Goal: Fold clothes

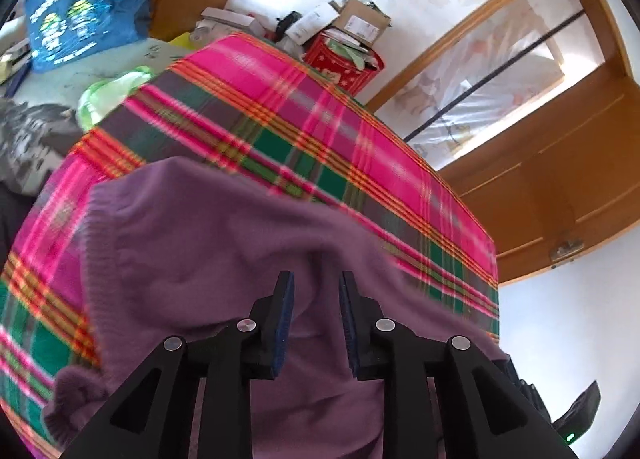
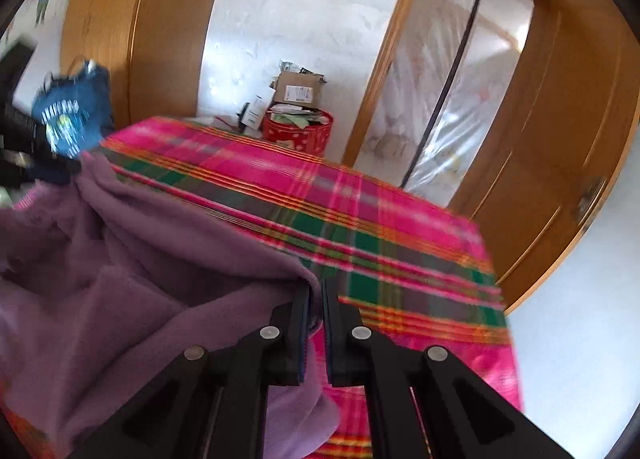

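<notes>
A: Left wrist view: the purple sweater [image 1: 224, 243] lies spread over the plaid cloth [image 1: 280, 107] on the desk, reaching down to the near edge. The left gripper [image 1: 316, 283] has its fingers parted, with knit rising between them but not pinched.

B: Right wrist view shows the right gripper [image 2: 316, 291] with its fingers nearly together, clamped on a corner of the sweater [image 2: 160, 243], which is lifted and bunched toward the left edge of the desk.

A: So I'd judge a fold is under way?

B: Likely. To do it well, close the left on its fold of knit, keep both corners level, and lay the fabric flat without dragging the cloth.
</notes>
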Action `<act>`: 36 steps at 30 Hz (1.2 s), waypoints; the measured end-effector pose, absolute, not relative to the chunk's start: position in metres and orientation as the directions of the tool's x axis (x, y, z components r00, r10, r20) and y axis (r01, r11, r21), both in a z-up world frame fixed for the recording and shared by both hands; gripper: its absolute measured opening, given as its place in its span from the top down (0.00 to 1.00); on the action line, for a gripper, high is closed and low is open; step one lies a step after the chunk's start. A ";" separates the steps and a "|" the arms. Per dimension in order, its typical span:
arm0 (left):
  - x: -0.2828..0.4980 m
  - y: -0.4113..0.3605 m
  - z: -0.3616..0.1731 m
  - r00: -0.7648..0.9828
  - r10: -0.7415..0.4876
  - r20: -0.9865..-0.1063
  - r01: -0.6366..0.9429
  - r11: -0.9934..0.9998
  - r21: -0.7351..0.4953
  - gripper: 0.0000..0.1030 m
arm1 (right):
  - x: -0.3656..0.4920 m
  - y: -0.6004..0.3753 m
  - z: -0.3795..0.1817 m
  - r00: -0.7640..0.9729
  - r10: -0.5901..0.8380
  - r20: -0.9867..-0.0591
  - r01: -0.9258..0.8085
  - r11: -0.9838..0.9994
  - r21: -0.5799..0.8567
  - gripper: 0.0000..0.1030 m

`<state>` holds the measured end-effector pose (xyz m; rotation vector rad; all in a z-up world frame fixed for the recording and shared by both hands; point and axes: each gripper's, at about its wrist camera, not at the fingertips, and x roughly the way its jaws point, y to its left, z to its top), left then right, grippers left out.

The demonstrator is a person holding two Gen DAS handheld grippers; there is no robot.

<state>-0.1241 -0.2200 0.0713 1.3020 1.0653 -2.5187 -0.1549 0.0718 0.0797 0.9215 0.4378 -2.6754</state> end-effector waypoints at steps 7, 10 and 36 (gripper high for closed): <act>-0.058 -0.228 0.075 -0.654 0.213 -0.726 0.382 -0.736 -0.560 0.73 | -0.131 0.111 0.101 -0.695 -0.330 -0.638 0.358 -0.929 0.091 0.87; -0.036 -0.213 0.076 -0.661 0.229 -0.715 0.341 -0.756 -0.558 0.73 | -0.110 0.129 0.103 -0.687 -0.386 -0.615 0.344 -0.919 0.192 0.78; -0.019 -0.105 0.024 -0.490 0.454 -0.744 0.172 -0.787 -0.593 0.61 | -0.042 0.109 0.065 -0.520 -0.629 -0.578 0.521 -0.770 0.369 0.95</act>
